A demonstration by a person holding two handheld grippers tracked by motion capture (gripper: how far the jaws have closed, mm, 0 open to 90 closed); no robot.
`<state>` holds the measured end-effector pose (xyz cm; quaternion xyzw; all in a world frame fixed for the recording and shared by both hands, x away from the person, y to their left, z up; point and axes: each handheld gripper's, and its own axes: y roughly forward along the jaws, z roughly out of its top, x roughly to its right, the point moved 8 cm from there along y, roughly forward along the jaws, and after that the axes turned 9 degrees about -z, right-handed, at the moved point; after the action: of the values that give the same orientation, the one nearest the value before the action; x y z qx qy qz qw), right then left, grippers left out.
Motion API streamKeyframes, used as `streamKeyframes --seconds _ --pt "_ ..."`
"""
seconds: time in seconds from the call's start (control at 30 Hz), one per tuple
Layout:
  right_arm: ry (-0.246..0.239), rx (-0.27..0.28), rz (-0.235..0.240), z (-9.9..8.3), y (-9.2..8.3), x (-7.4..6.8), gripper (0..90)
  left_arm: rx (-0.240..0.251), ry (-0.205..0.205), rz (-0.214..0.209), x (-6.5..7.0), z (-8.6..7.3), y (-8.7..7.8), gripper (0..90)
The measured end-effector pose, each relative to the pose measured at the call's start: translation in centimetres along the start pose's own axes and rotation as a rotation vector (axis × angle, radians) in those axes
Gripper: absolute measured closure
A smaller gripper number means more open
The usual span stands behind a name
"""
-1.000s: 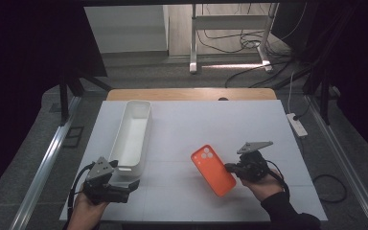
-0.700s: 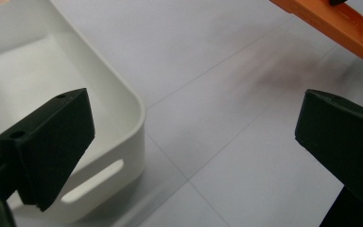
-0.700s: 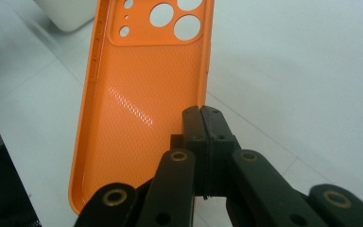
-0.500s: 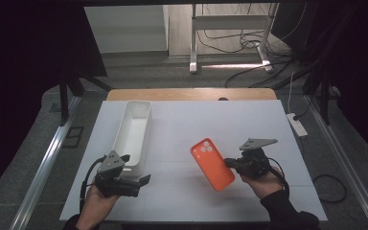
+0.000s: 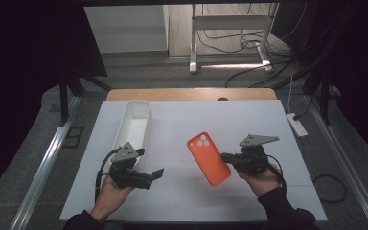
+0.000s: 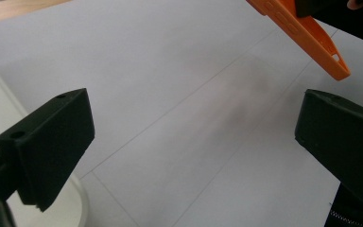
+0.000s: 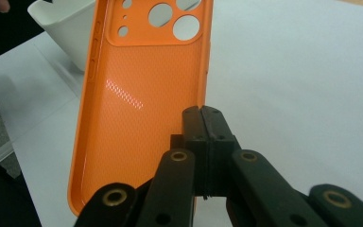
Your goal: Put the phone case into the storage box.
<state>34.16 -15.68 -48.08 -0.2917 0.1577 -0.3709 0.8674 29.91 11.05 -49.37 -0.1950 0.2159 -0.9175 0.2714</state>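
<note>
Right tool [image 5: 229, 158] pinches the long edge of an orange phone case [image 5: 209, 157], jaws pressed together on its rim, holding it tilted above the white counter [image 5: 268, 115] toward the near right; left tool [image 5: 159, 173], jaws spread wide and bare, hovers near the front left, beside a white tray [image 5: 135, 125] along the left edge.
</note>
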Motion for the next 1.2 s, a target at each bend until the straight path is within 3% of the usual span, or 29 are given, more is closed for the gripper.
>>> streamKeyframes --seconds 0.37,0.83,1.2 --pt "-0.006 0.031 0.001 0.8 0.2 -0.5 89.5 -0.003 -0.015 -0.072 0.3 1.5 2.1 0.0" --pt "-0.055 0.05 -0.006 1.5 0.9 -1.7 89.5 -0.007 -0.032 -0.147 1.1 3.4 4.7 0.0" --pt "-0.067 0.072 0.001 2.1 1.3 -2.5 89.5 0.005 -0.077 -0.234 1.5 4.8 6.1 0.1"
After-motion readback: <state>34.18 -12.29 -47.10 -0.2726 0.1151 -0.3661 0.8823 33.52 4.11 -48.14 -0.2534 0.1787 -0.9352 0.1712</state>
